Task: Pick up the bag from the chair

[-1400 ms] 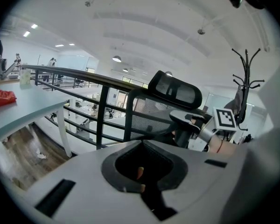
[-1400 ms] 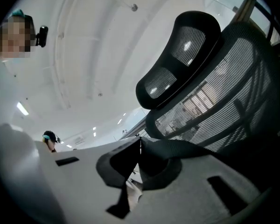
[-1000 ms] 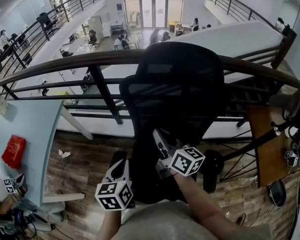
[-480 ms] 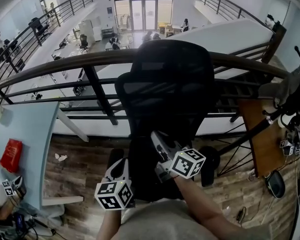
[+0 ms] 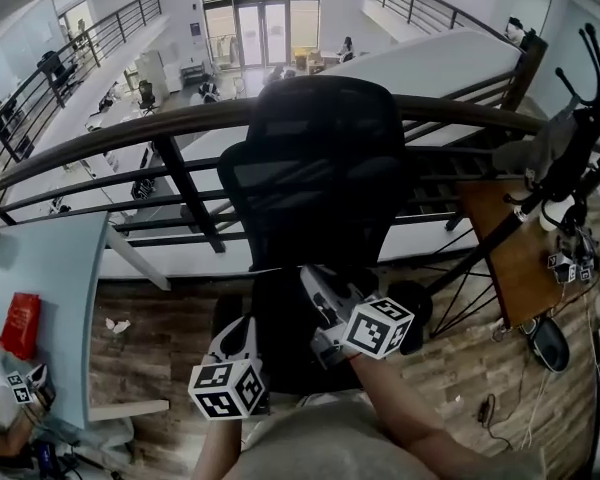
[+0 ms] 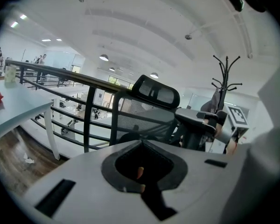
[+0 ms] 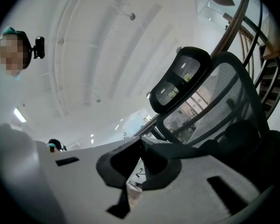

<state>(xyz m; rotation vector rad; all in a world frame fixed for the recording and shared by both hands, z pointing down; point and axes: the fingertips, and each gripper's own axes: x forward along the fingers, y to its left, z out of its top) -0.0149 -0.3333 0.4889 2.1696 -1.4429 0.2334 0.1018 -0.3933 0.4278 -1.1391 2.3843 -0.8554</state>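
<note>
Right gripper [image 5: 315, 280] is hovering in the lower centre of the frame, over the black chair [image 5: 315, 158], and its tongs are pinching together on a dark strap [image 7: 191, 150] running off to the right. The bag [image 5: 285, 343] is sitting on the chair's seat, black on black and hard to outline. Left gripper [image 5: 243, 326] is hanging at lower left beside the seat, tongs pressed together on nothing. A railing [image 5: 130, 133] is crossing behind the chair.
</note>
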